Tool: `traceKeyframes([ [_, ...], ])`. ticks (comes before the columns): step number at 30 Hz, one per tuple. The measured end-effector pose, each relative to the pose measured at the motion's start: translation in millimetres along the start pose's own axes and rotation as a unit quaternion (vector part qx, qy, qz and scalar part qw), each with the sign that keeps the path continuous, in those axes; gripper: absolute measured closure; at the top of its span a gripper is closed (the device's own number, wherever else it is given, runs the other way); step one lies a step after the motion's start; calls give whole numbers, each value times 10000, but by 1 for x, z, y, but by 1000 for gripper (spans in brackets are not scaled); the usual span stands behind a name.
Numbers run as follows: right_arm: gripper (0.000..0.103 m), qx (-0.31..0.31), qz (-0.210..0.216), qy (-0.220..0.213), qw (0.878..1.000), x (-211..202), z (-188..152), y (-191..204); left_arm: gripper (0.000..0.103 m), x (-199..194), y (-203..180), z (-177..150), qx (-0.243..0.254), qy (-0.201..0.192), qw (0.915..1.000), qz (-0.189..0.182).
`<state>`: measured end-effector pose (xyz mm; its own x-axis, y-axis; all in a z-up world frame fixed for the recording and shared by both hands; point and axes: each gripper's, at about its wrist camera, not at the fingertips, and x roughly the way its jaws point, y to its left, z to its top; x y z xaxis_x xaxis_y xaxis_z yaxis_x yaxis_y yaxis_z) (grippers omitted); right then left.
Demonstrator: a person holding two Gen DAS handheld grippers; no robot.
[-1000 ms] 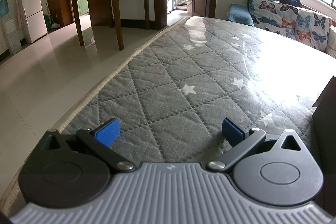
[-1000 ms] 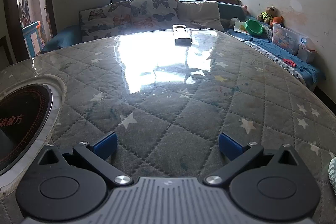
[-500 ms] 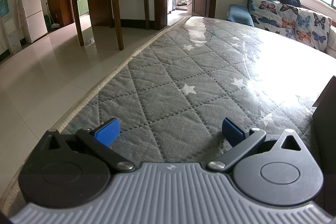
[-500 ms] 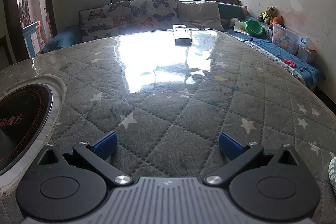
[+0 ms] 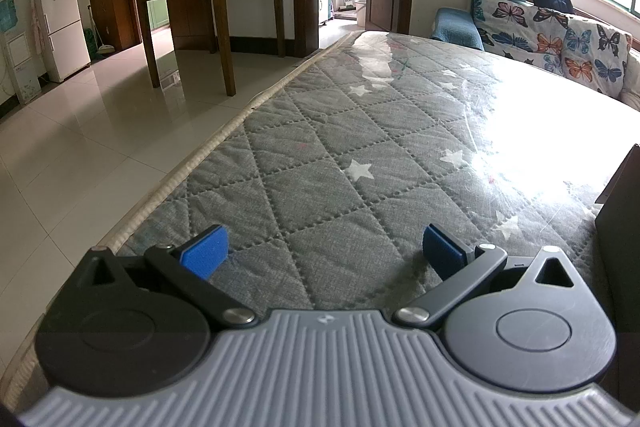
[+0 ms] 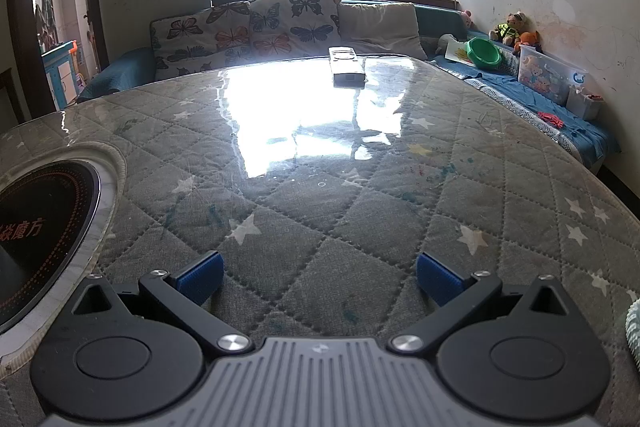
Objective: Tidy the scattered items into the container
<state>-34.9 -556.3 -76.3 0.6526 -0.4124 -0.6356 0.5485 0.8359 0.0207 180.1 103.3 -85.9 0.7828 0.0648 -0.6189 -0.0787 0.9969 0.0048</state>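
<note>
Hovering unchanged from a second ago, left tongs (image 5: 324, 247) and right tongs (image 6: 318, 273) stay spread wide, empty, over the quilted surface (image 6: 304, 187); remote (image 6: 346, 67) unmoved.

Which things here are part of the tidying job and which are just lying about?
Job:
remote control on the table's far side
left gripper, open
right gripper, open

Lying about:
round cooktop set into the table
butterfly cushions
green bowl
</note>
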Motion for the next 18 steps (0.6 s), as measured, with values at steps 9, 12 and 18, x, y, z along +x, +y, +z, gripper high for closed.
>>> traceKeyframes([
  [9,0,-1,1,0,10000,6,4,-4,0,0,-1,0,0,0,10000,1],
  [12,0,-1,1,0,10000,7,6,-5,0,0,-1,0,-1,0,10000,1],
  [18,0,-2,1,0,10000,11,9,-7,0,0,-1,0,-2,2,10000,0],
])
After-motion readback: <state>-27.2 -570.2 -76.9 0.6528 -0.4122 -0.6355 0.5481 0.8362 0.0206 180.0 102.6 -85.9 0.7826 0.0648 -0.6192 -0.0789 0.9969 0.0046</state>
